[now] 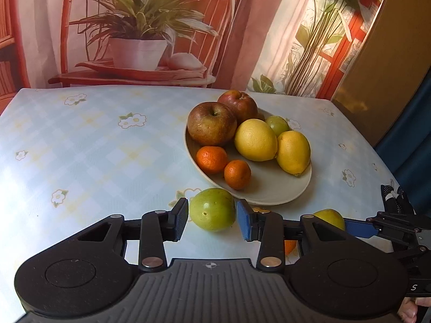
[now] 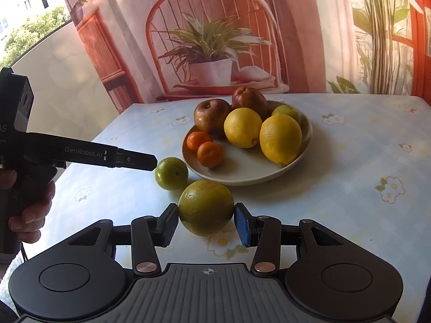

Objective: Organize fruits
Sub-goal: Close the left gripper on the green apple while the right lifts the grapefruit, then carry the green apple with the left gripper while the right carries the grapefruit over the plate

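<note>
Since right tongs (image 2: 206, 219) are clamped on the big green fruit (image 2: 206, 207), grip should be kept soft & fruit carried to bare plate (image 2: 242, 172) space at 12 o'clock. Small green fruit (image 2: 171, 173), on table (image 2: 350, 148) at 10 o'clock, is flanked by left tongs (image 1: 212, 219); squeeze can't be told.

White lettering "GenRobot.AI" runs along the black left hand-held gripper (image 2: 155, 162). Its body shows "AS". A white "S" marks the black right hand-held gripper (image 1: 358, 228).
</note>
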`<state>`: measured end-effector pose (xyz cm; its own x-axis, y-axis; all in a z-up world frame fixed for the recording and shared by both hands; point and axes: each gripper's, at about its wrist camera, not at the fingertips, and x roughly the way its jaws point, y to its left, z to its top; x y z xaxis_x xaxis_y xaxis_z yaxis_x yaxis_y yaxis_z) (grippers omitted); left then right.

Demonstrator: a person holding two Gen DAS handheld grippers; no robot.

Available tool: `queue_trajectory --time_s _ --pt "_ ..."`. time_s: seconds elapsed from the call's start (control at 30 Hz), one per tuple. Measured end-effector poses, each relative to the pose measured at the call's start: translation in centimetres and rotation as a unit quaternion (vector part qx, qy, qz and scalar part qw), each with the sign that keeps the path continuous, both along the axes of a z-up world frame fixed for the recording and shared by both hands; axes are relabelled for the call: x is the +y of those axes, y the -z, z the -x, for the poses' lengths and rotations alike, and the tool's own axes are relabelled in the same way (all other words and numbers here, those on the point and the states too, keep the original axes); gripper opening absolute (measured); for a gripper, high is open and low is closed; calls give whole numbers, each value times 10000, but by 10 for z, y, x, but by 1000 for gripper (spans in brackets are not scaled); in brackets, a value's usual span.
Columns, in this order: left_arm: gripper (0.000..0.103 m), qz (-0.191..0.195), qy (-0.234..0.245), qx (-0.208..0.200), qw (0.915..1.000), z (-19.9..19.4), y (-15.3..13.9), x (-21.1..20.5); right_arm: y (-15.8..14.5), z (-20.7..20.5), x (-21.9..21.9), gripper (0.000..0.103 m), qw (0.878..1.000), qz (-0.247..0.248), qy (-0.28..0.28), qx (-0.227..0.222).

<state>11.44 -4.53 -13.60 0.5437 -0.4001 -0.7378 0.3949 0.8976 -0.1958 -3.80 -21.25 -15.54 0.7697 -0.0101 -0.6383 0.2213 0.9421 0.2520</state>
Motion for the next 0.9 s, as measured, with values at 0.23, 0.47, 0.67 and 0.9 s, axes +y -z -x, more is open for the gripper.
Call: queue_trajectory --time_s 0.23,0.47,0.67,0.9 --pt "42 -104 3 108 9999 -17 12 -14 2 8 -24 42 9995 -63 290 -64" --pt "50 -364 57 141 9992 -27 23 -23 7 6 -35 42 9990 -132 411 -68" --pt "52 -177 98 255 9995 -32 29 -18 11 3 -37 42 9990 -136 422 -21" --pt "51 -123 252 293 9992 -27 32 -16 12 1 -38 42 9989 -134 447 -6"
